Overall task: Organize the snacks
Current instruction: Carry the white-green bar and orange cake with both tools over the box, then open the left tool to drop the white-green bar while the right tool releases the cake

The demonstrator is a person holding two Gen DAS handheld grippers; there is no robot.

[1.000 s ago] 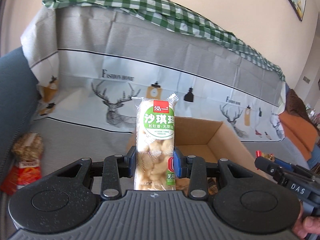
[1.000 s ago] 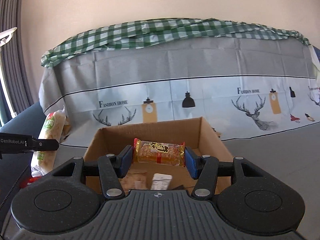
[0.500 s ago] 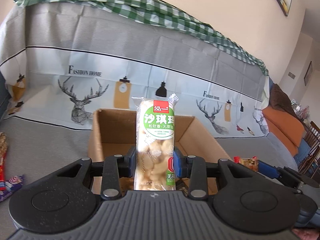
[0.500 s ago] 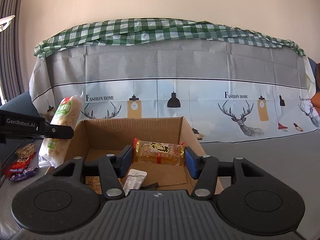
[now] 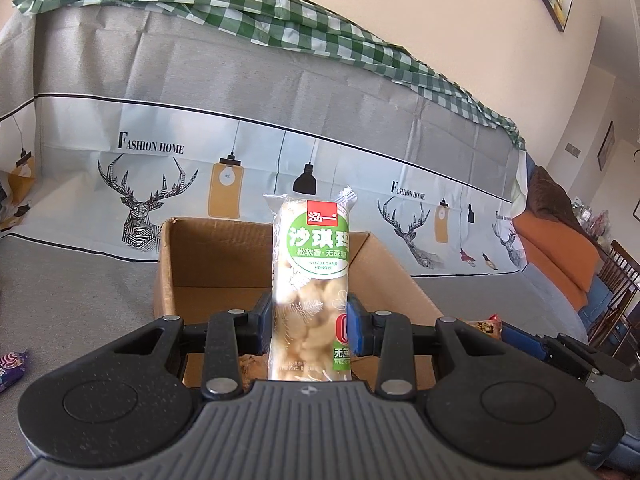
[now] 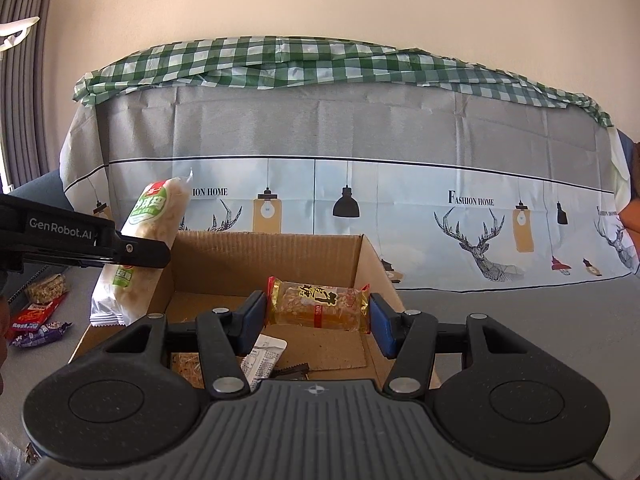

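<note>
My left gripper (image 5: 310,324) is shut on a tall clear packet with a green label (image 5: 310,280), held upright over the near edge of an open cardboard box (image 5: 168,264). The same packet (image 6: 148,248) shows in the right wrist view at the box's left wall (image 6: 120,332). My right gripper (image 6: 318,316) is shut on a golden snack bar (image 6: 318,306), held crosswise above the box interior. Loose snack wrappers (image 6: 264,360) lie on the box floor.
The box rests on a grey cloth surface (image 6: 520,320) before a sofa back draped in deer-print cloth (image 6: 360,184) and green check fabric (image 6: 280,64). Red and purple snack packets (image 6: 36,322) lie left of the box. A purple packet (image 5: 10,364) shows at left.
Both grippers have moved toward the box while holding their snacks. The left gripper has swung right, so the box now sits centred behind its packet.
</note>
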